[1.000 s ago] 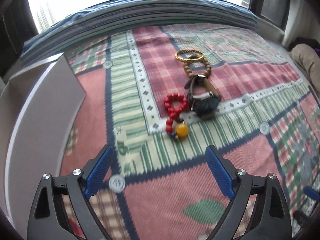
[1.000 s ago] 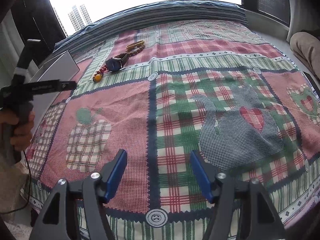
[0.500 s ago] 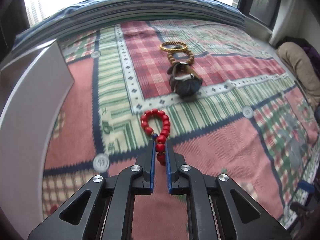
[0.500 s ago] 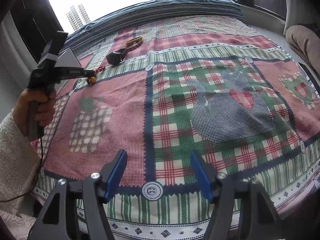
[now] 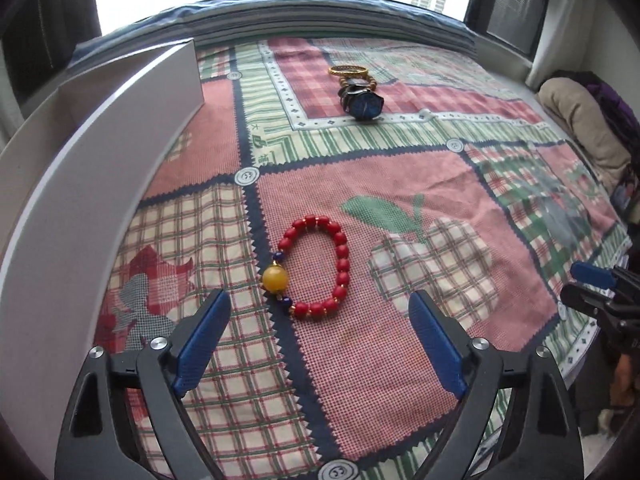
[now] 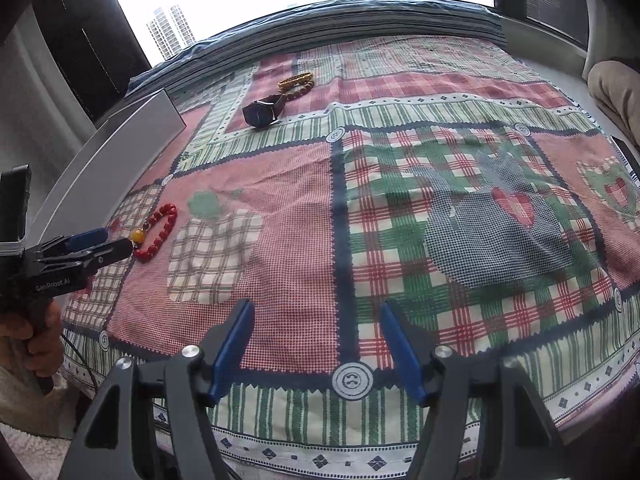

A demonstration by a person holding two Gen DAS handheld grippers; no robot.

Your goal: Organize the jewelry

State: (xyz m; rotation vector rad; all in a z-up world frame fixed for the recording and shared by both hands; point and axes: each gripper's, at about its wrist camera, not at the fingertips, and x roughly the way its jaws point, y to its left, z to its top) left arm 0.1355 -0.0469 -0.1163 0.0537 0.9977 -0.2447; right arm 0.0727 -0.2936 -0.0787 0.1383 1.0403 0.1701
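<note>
A red bead bracelet [image 5: 342, 268] with a yellow bead [image 5: 275, 278] lies flat on the patchwork cloth, just ahead of my left gripper [image 5: 319, 298]. The left jaws are opening, and the pads touch nothing. From the right wrist view the bracelet [image 6: 160, 232] lies right in front of the left gripper [image 6: 104, 240]. Farther back are a dark watch [image 5: 362, 104], a wooden bead bracelet [image 5: 370, 82] and a gold bangle [image 5: 348, 69]. My right gripper [image 6: 316, 308] hangs open over the cloth's near edge with nothing between its fingers.
A tall white box [image 5: 100, 128] stands along the left side of the cloth. A beige cushion [image 5: 580, 120] lies at the far right. A person's hand [image 6: 36, 340] holds the left gripper's handle. A window ledge runs behind the bed.
Half a second ago the left gripper was shut on the red bracelet. It has carried it nearer, away from the watch, and opened; the bracelet now lies on the cloth. The right gripper barely moved.
</note>
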